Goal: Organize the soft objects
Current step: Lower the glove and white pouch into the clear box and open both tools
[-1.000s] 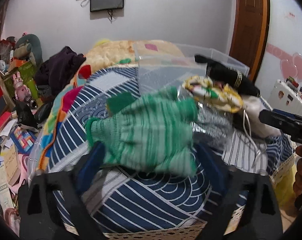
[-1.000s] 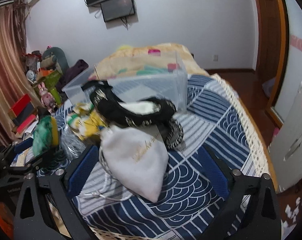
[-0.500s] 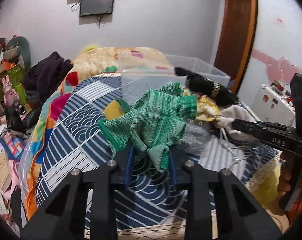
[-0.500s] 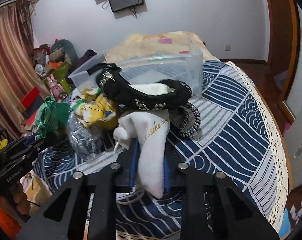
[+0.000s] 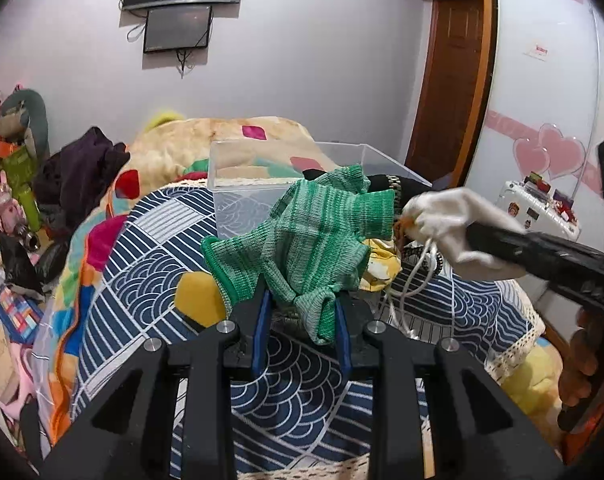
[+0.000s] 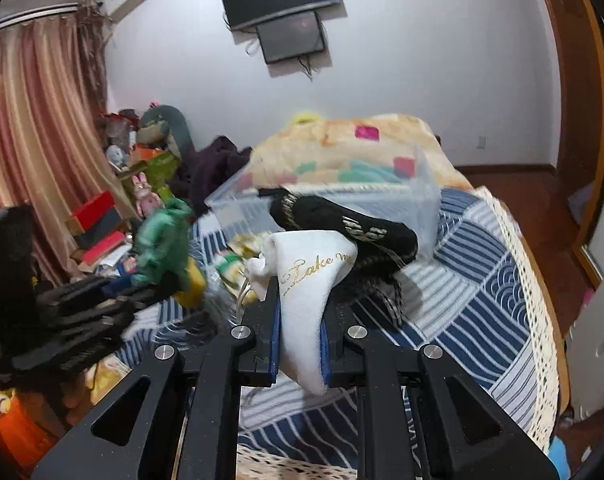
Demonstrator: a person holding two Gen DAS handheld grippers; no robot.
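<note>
Two grippers are seen above a bed covered by a blue-and-white patterned quilt (image 5: 150, 264), and each is clamped on a soft item. The clear plastic bin (image 5: 238, 184) standing on the quilt serves as the landmark.

The left gripper (image 5: 300, 312) is closed narrowly on a green knitted glove (image 5: 309, 240); the glove's lower folds are pinched between the blue pads, while its cuff and fingers fan out above the jaws, in front of the bin's near wall and clear of the quilt. A yellow sponge-like piece (image 5: 200, 300) is seen just left of the glove, nearer the camera than the bin.

The right gripper (image 6: 300, 316) is closed tight on a white drawstring pouch (image 6: 309, 280) lettered in gold script; the pouch is squeezed between the pads, its tip hanging below them. In the left wrist view the same pouch (image 5: 453, 220) is seen lifted to the right of the bin, with its white cord (image 5: 417, 280) dangling toward the quilt.

A black item with gold trim (image 6: 341, 224) lies against the bin's near wall, just behind the pouch. A yellow patterned cloth (image 5: 381, 264) lies on the quilt in front of the bin, partly hidden by the glove. Part of a hand (image 5: 581, 364) is seen on the right gripper's handle.
</note>
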